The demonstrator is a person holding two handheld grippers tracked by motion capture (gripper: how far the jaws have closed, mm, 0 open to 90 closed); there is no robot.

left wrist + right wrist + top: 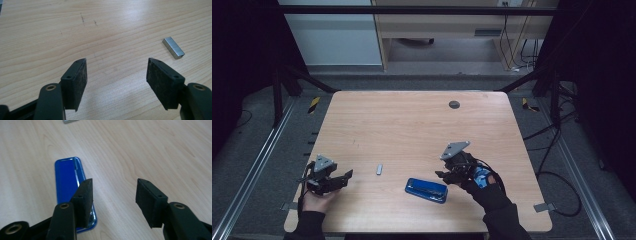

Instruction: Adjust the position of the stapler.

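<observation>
A blue stapler [426, 190] lies flat near the table's front edge, right of centre. A small grey strip of staples [379, 169] rests on the wood to its left. My left gripper [343, 178] hovers at the front left, open and empty; in the left gripper view the staples [173, 47] lie ahead and to the right of its jaws [116, 71]. My right gripper [443, 176] is open just right of the stapler. In the right gripper view the stapler [68, 182] sits beside and partly behind the left pad, with bare wood between the jaws [113, 192].
The wooden table [412, 125] has a dark round grommet [454, 104] near its far edge. Black frame rails and cables run along both sides on the floor. A cabinet stands beyond the table.
</observation>
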